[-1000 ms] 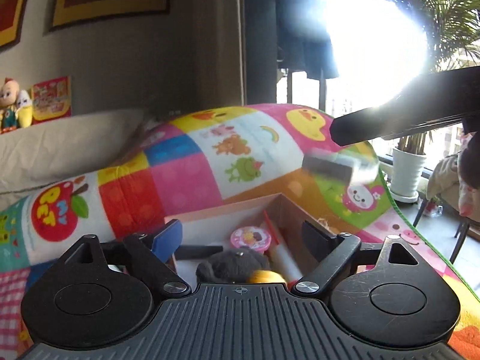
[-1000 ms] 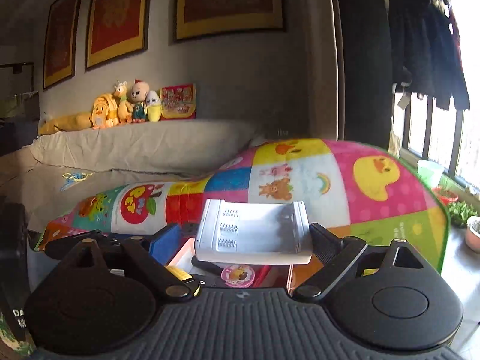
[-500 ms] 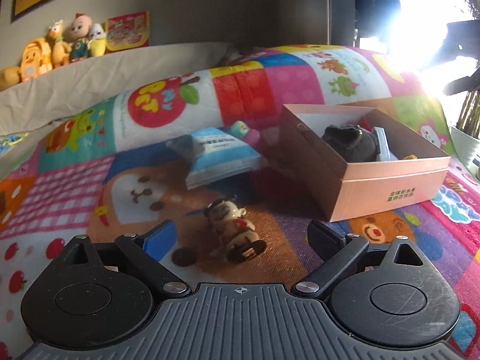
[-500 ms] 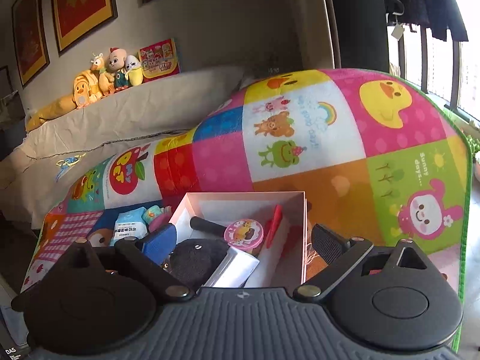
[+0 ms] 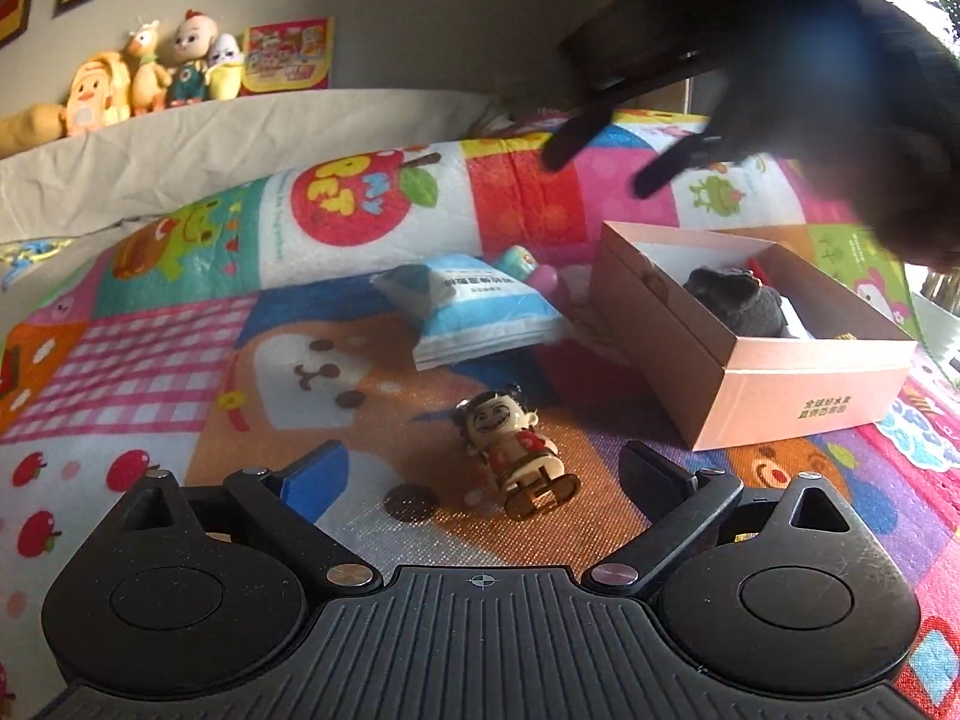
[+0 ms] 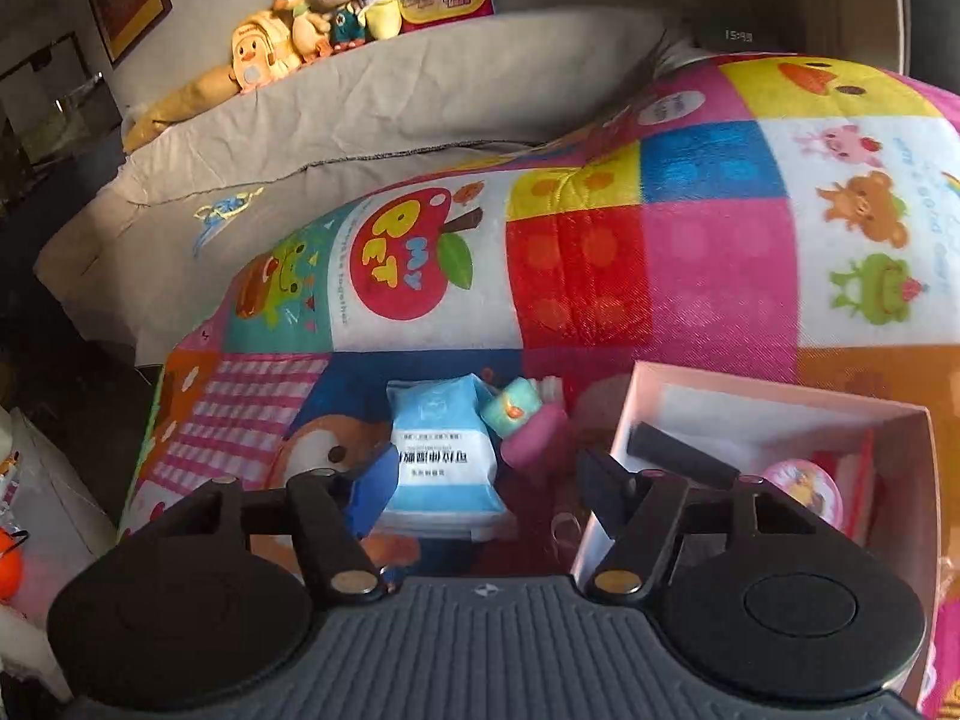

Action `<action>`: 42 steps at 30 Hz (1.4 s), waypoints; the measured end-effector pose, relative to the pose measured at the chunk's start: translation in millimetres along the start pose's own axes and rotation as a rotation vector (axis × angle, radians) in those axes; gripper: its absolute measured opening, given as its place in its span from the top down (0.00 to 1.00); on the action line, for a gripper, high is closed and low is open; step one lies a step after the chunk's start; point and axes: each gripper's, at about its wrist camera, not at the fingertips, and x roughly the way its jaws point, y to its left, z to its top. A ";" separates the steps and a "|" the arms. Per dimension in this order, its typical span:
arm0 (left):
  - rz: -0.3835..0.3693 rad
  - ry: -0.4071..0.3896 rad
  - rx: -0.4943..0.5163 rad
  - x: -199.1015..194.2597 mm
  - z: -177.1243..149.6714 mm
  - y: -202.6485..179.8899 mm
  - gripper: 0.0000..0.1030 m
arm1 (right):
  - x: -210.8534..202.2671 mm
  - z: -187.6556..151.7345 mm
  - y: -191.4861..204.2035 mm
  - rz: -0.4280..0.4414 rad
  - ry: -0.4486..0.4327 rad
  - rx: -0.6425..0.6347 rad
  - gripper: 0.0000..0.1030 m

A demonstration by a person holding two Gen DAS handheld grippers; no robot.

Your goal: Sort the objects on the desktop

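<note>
- Nearest the left gripper (image 5: pixel 483 468), between its wide, empty jaws, a small figurine (image 5: pixel 513 456) lies on its back on the play mat (image 5: pixel 150 372), feet toward the camera, a dark coin (image 5: pixel 410 503) just beside it.
- It looks like hard, light plastic with a big head and a flat base; I judge the torso the safest place to pinch, since the smooth round head could slip out.
- Next out, a blue-and-white soft pack (image 5: pixel 474 306) lies flat; it should squash and sag, so a grip across its short sides near the middle seems best.
- Beside the pack's far corner sit a teal piece (image 6: pixel 510 414) and a pink piece (image 6: pixel 534 441), touching; what they are I cannot tell.
- Right of these stands the pink box (image 5: pixel 804 384), already holding a dark plush lump (image 5: pixel 735 300), a black bar (image 6: pixel 681 457) and a round pink case (image 6: pixel 801 483).
- Above the pack, the right gripper (image 6: pixel 480 480) has its jaws closing with nothing pressed between them.
- Farthest back, plush toys (image 5: pixel 150 78) line a ledge.
</note>
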 end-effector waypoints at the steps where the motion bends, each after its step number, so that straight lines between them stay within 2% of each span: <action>1: -0.002 -0.001 -0.010 -0.1 -0.3 1.5 0.03 | 15.4 5.7 6.7 -0.026 0.010 -0.029 0.35; 6: 0.000 -0.009 -0.104 -1.4 -1.5 15.2 0.03 | 91.8 17.5 25.3 -0.194 0.087 -0.153 0.35; 7: -0.004 -0.003 -0.111 -0.7 -1.1 16.6 0.03 | 102.8 17.1 26.3 -0.210 0.108 -0.166 0.40; 8: -0.008 0.003 -0.116 0.2 -0.7 17.3 0.03 | 111.1 16.4 25.8 -0.207 0.133 -0.167 0.49; 9: -0.016 0.007 -0.119 0.7 -0.6 17.8 0.03 | 111.9 16.3 24.4 -0.194 0.128 -0.160 0.51; 10: -0.022 0.012 -0.122 1.5 -0.6 18.5 0.03 | 109.1 16.4 25.7 -0.172 0.132 -0.170 0.65; 11: -0.025 0.015 -0.123 2.1 -0.5 18.8 0.03 | 105.0 15.8 27.3 -0.155 0.143 -0.184 0.83; 12: -0.028 0.018 -0.124 2.6 -0.5 19.0 0.03 | 97.3 14.4 29.5 -0.144 0.146 -0.195 0.92; 13: -0.032 0.019 -0.124 2.5 -0.5 19.1 0.03 | 88.8 12.7 30.6 -0.131 0.139 -0.200 0.96; 17: -0.042 0.025 -0.106 2.6 -0.8 15.8 0.03 | 54.3 10.0 38.1 -0.103 0.078 -0.249 0.96; 19: -0.050 0.043 -0.089 4.5 -0.1 13.2 0.03 | 51.1 14.1 37.1 -0.114 0.071 -0.226 0.94; 21: -0.048 0.051 -0.080 5.1 0.0 11.2 0.03 | 58.7 19.5 31.8 -0.123 0.077 -0.185 0.78; 22: -0.045 0.051 -0.080 5.2 -0.3 11.0 0.02 | 64.8 21.1 27.8 -0.139 0.076 -0.164 0.59; 23: -0.044 0.052 -0.082 5.2 -0.3 11.3 0.02 | 72.2 22.5 25.1 -0.164 0.071 -0.148 0.48; 28: -0.040 0.077 -0.126 10.1 0.7 17.7 0.02 | 124.6 34.6 9.7 -0.293 0.069 -0.107 0.48; 31: -0.042 0.094 -0.157 12.4 0.9 22.6 0.02 | 150.1 44.4 -7.3 -0.249 0.147 -0.018 0.51; 33: -0.049 0.096 -0.159 12.1 0.8 23.2 0.02 | 154.0 43.5 -1.4 -0.277 0.158 -0.083 0.51; 34: -0.051 0.096 -0.157 11.6 0.4 23.2 0.02 | 154.1 41.4 1.9 -0.273 0.172 -0.120 0.55; 35: -0.052 0.095 -0.156 11.2 0.2 23.0 0.02 | 152.4 38.0 5.2 -0.259 0.184 -0.156 0.71; 37: -0.055 0.094 -0.158 11.0 -0.1 23.7 0.02 | 148.1 29.3 10.8 -0.240 0.216 -0.205 0.81; 40: -0.065 0.098 -0.164 11.7 0.5 24.5 0.02 | 131.3 10.8 22.2 -0.229 0.219 -0.289 0.82; 42: -0.074 0.098 -0.166 11.8 0.5 25.0 0.02 | 109.9 -1.1 29.0 -0.170 0.220 -0.322 0.82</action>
